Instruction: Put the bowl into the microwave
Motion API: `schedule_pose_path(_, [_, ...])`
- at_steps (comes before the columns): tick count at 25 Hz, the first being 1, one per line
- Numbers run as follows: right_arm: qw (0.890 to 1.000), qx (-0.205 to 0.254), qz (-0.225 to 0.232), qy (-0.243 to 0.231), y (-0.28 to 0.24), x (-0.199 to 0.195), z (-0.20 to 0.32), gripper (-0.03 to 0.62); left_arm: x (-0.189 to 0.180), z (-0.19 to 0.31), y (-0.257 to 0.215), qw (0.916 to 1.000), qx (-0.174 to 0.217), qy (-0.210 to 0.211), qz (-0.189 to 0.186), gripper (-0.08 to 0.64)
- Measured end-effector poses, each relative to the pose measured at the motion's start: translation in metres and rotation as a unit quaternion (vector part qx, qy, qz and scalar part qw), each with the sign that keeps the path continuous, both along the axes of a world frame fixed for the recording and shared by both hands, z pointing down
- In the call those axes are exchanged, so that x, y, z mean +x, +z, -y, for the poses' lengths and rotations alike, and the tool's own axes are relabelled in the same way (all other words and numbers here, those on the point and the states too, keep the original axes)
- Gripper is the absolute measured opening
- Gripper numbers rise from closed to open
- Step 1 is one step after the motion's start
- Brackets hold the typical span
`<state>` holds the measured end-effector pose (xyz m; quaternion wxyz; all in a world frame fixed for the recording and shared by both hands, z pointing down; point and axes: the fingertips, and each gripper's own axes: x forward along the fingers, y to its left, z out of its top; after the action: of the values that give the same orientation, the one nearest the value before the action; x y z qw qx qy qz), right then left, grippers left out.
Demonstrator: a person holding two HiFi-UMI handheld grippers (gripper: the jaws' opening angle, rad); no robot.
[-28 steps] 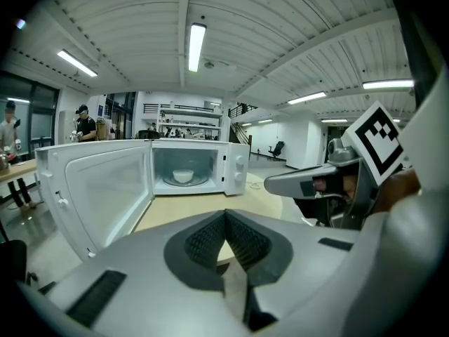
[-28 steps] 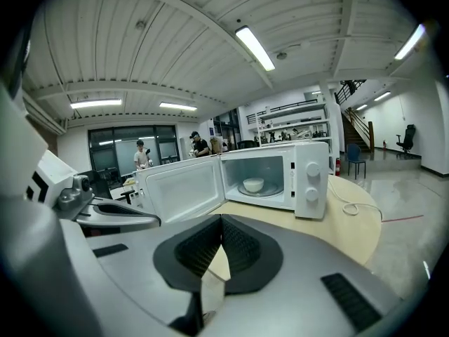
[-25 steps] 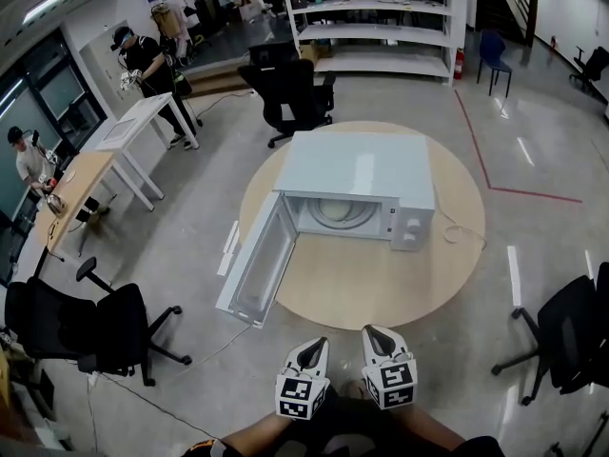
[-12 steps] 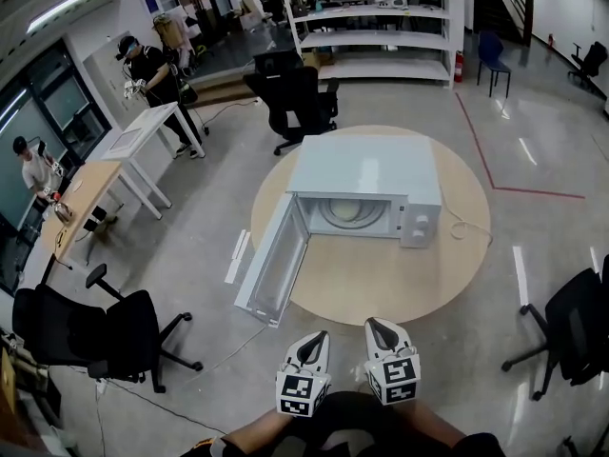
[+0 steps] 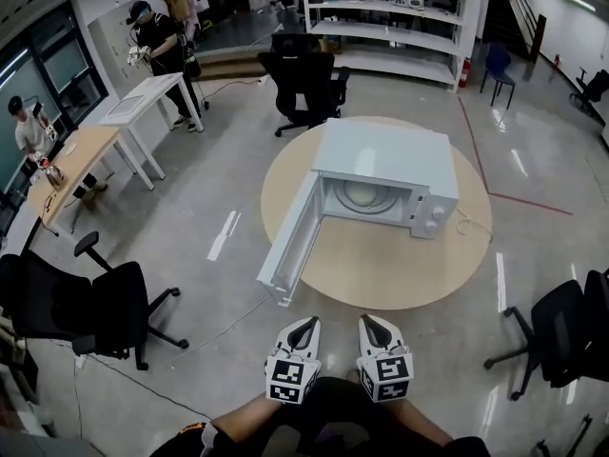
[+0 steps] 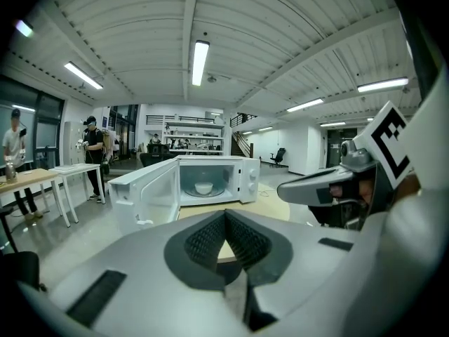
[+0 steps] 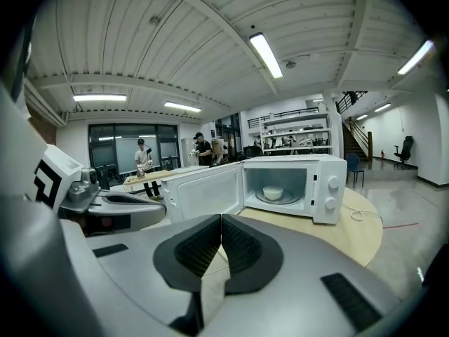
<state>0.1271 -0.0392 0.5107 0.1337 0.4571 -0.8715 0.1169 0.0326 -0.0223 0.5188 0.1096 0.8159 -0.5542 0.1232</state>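
While we hold the left gripper [image 5: 304, 327] and the right gripper [image 5: 371, 324] side by side, our arms [image 5: 249, 425] are cut off at the lower edge of the head view. From there, whatever lies inside the microwave [image 5: 385, 155] is only a pale blur. Each gripper's own view shows its ridged pads [image 6: 203, 241] pressed together with nothing between them. Well ahead of both sets of fingertips, beyond the near rim of the round wooden table [image 5: 381, 279], the bowl [image 7: 272, 192] sits on the glass turntable [image 7: 284, 199] in the oven's cavity. It is small, white and upright, and we cannot see its inside. The door [image 5: 290, 241] stands wide open, ahead and left of the fingertips.
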Motion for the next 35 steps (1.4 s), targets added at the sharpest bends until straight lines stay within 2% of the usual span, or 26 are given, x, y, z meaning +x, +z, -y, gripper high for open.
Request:
schedule_pose_path(6, [1.0,-0.009,-0.021,-0.003,0.004,-0.022,-0.02,0.018,-0.018,-0.014,0.001,0.9998,-0.006,0.004,-0.021,0.048])
schedule_pose_path(14, [0.999,-0.043,-0.012,-0.002,0.024,-0.035,-0.042,0.017,-0.028,-0.03,0.006,0.9995,-0.014,0.015,-0.026,0.048])
schedule_pose_path(22, [0.999,-0.031,-0.009,-0.022,0.021,-0.041,-0.053,0.017,-0.026,-0.04,0.007,0.9996,-0.012,0.016,-0.021,0.048])
schedule_pose_path(35, [1.0,-0.023,0.001,-0.015,0.016,-0.033,-0.064,0.017,-0.019,-0.053,0.006,0.9996,-0.009,0.022,-0.017,0.048])
